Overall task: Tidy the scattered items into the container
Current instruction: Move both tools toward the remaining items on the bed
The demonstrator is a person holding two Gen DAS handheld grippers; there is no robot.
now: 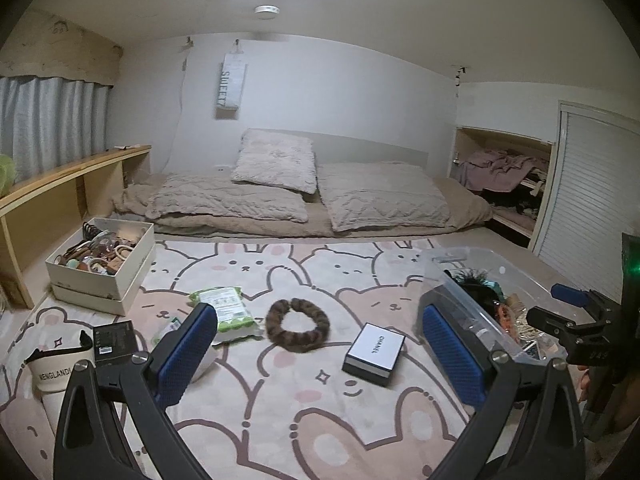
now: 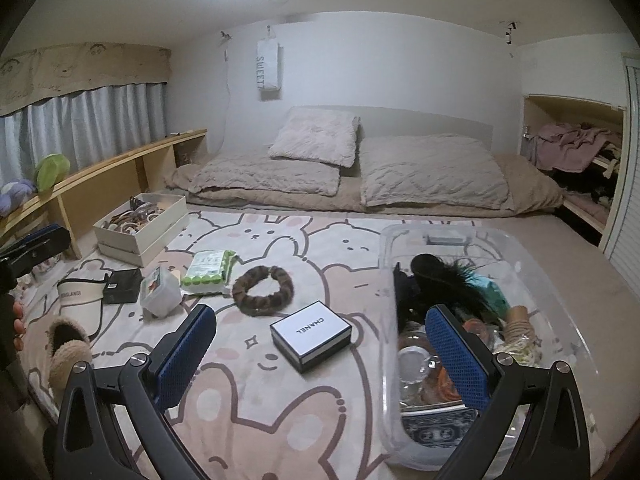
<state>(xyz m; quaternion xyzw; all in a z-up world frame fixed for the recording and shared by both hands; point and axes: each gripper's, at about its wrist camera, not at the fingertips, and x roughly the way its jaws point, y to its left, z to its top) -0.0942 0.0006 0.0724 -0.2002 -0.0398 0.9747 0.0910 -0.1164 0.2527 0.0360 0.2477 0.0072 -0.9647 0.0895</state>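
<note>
A clear plastic bin (image 2: 560, 304) holding several items sits on the right of the bunny rug; it also shows in the left wrist view (image 1: 516, 280). Scattered on the rug lie a white and black Chanel box (image 2: 310, 334) (image 1: 374, 354), a brown fur scrunchie (image 2: 262, 290) (image 1: 298, 324), a green wipes pack (image 2: 206, 266) (image 1: 226, 308), a small clear tub (image 2: 160, 292), a black box (image 2: 122, 286) (image 1: 114, 342), a cream visor (image 2: 78, 296) (image 1: 56, 368) and fuzzy slippers (image 2: 66, 348). My left gripper (image 1: 320, 354) is open and empty above the rug. My right gripper (image 2: 322, 354) is open and empty, its right finger over the bin.
A white box of hair accessories (image 2: 140, 222) (image 1: 102, 258) stands at the rug's left edge beside a low wooden shelf (image 2: 120, 172). Bedding and pillows (image 2: 360, 168) lie beyond the rug. A closet nook with clothes (image 2: 576, 160) is at the right.
</note>
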